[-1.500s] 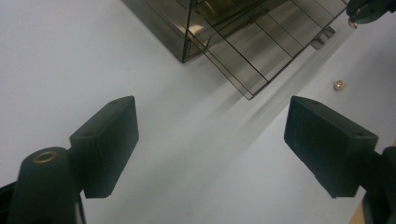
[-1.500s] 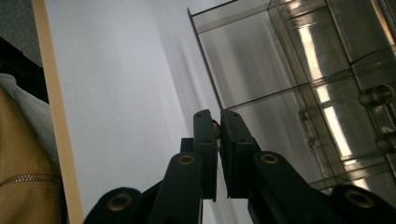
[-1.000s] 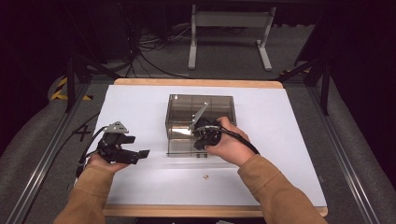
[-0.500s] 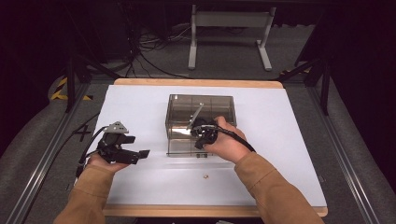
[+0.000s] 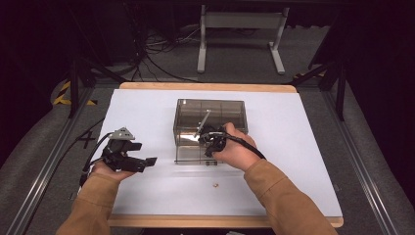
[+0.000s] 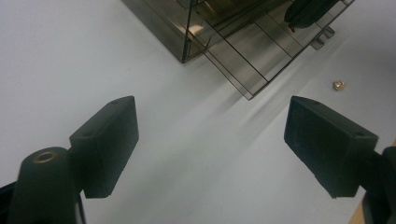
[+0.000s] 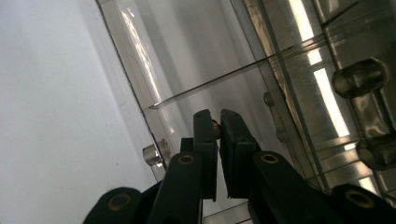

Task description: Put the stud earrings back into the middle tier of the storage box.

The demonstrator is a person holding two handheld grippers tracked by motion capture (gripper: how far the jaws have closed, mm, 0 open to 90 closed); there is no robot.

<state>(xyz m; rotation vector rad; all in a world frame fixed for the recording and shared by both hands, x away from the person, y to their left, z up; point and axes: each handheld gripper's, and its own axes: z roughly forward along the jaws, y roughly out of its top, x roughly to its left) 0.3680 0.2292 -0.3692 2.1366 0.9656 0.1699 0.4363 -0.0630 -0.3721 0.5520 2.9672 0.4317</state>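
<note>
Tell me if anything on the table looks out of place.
One small brass piece lies loose on the white table, in front of the clear compartment box, outside its compartments. Otherwise nothing stands out.

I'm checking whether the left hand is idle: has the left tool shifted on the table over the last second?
No. The left tool sits at the same spot left of the box, equally far from the table's left edge.

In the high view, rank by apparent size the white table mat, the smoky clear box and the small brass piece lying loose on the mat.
1. white table mat
2. smoky clear box
3. small brass piece, a mere speck
</note>
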